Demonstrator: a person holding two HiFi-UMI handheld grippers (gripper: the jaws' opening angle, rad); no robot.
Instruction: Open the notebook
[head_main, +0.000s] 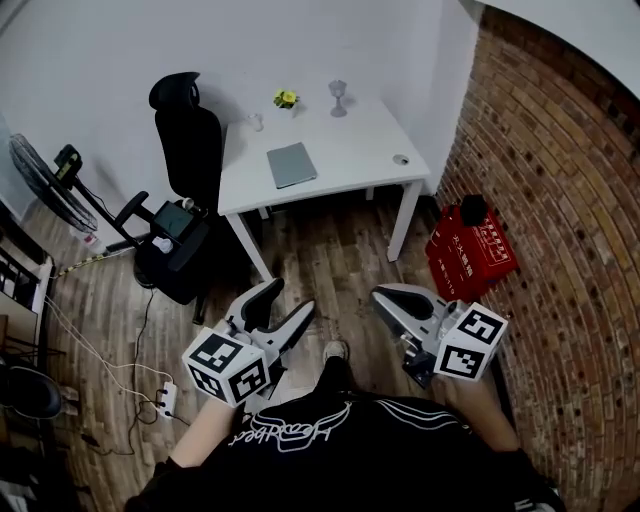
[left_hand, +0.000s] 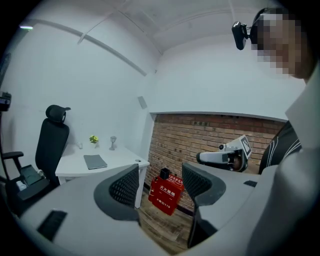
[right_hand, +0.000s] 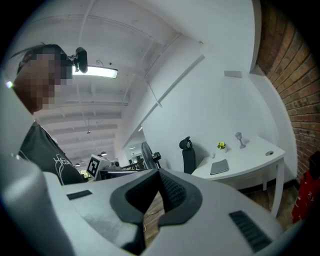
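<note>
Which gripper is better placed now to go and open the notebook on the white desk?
Left, probably. The left gripper has its jaws apart and empty; the right gripper has its jaws together. Both are far from the notebook.

We make out white Chinese characters on the front of the red box (left_hand: 167, 195) that stands against the brick wall (left_hand: 200, 137), with the number 119 in the line beneath them. White script lettering runs across the black shirt (head_main: 300, 435), too warped for us to read.
</note>
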